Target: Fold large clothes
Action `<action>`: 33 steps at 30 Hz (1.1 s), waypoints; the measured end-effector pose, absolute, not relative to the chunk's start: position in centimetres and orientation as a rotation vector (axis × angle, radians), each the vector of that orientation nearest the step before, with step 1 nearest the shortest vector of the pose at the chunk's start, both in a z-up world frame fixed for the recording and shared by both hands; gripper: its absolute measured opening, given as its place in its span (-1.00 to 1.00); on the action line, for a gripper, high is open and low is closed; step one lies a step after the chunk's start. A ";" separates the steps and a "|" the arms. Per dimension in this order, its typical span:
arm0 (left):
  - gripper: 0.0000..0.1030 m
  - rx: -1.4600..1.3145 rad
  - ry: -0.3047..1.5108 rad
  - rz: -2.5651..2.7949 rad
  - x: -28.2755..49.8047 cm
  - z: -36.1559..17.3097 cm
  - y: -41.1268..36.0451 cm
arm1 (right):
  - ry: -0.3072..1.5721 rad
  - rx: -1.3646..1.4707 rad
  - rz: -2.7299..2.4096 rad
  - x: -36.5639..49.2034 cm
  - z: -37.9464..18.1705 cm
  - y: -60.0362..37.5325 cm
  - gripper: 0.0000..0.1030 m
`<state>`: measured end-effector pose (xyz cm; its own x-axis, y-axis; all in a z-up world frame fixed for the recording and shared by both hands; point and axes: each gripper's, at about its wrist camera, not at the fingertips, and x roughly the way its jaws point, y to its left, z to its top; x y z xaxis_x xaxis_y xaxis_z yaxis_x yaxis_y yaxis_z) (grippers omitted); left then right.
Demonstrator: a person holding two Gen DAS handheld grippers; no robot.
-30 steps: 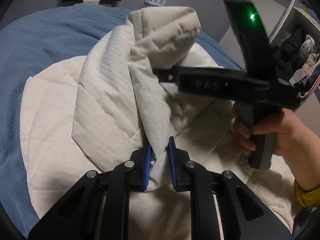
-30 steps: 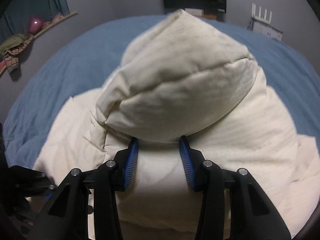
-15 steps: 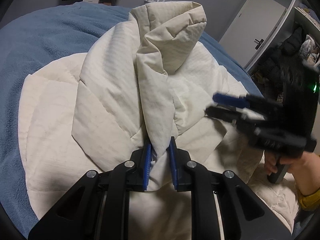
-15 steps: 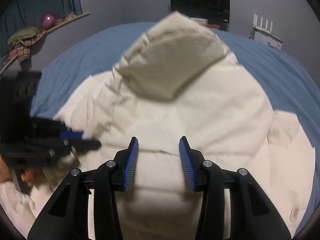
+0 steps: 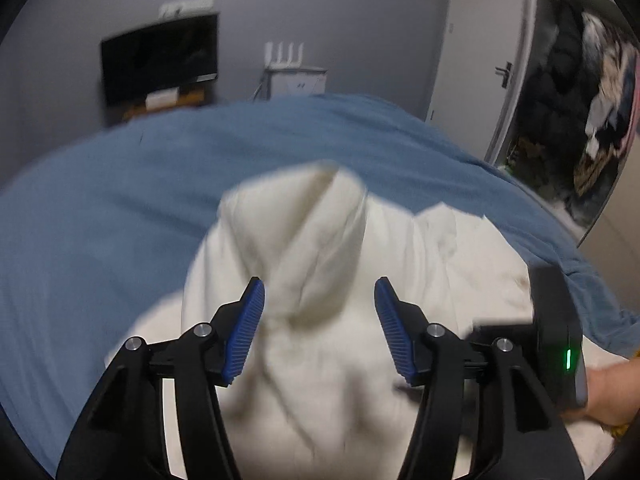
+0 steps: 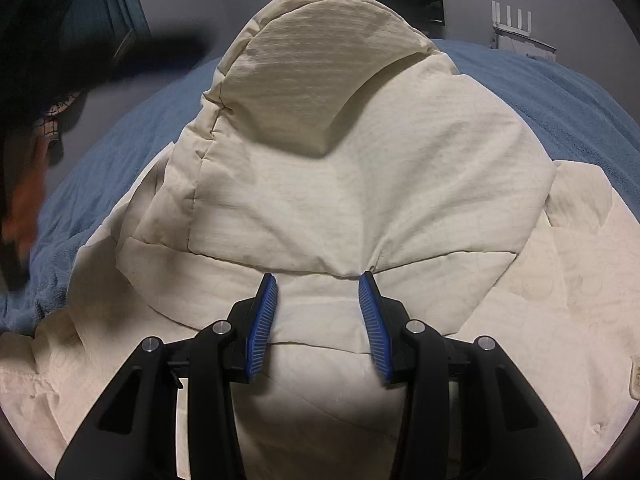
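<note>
A cream quilted jacket (image 6: 360,184) lies heaped on a blue bed (image 6: 540,80); it also shows in the left wrist view (image 5: 320,280), blurred. My left gripper (image 5: 319,324) is open above the heap, holding nothing. My right gripper (image 6: 318,320) is open, its blue pads on either side of a padded fold, not pinching it. The right gripper's body (image 5: 560,344) with a green light shows at the right of the left wrist view. The left gripper (image 6: 60,40) is a dark blur at the upper left of the right wrist view.
The blue bed cover (image 5: 120,208) spreads round the jacket. A dark screen (image 5: 160,60) hangs on the grey wall behind. A white door (image 5: 480,40) and an open wardrobe full of clothes (image 5: 580,92) stand at the right.
My left gripper has let go of the jacket fold, opened wide and risen, now looking towards the far wall. My right gripper has come closer to the heap and stays open.
</note>
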<state>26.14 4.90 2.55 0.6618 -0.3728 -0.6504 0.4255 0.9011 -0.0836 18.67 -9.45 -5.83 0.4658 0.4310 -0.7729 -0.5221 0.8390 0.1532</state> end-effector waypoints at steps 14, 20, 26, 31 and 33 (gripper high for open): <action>-0.82 -0.019 0.898 -0.279 35.7 -3.1 8.5 | 0.897 -0.142 0.575 16.7 -6.5 -9.6 -0.22; -0.80 -0.032 0.948 -0.248 36.2 -7.5 9.6 | 0.904 -0.173 0.566 16.2 -6.9 -8.9 -0.22; -0.78 -0.110 0.974 -0.252 36.5 -9.2 10.6 | 0.908 -0.175 0.568 16.0 -7.1 -8.7 -0.22; -0.73 -0.082 0.895 -0.262 34.6 -6.6 10.1 | 0.907 -0.177 0.562 16.1 -7.0 -8.7 -0.22; -0.36 -0.108 0.871 -0.267 33.2 -5.2 10.5 | 0.906 -0.176 0.560 16.1 -7.0 -8.7 -0.22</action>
<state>33.15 10.51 -5.24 0.6136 -0.2754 -0.7401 0.1876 0.9612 -0.2021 16.12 -8.66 -7.00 0.4862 0.3850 -0.7844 -0.5295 0.8439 0.0861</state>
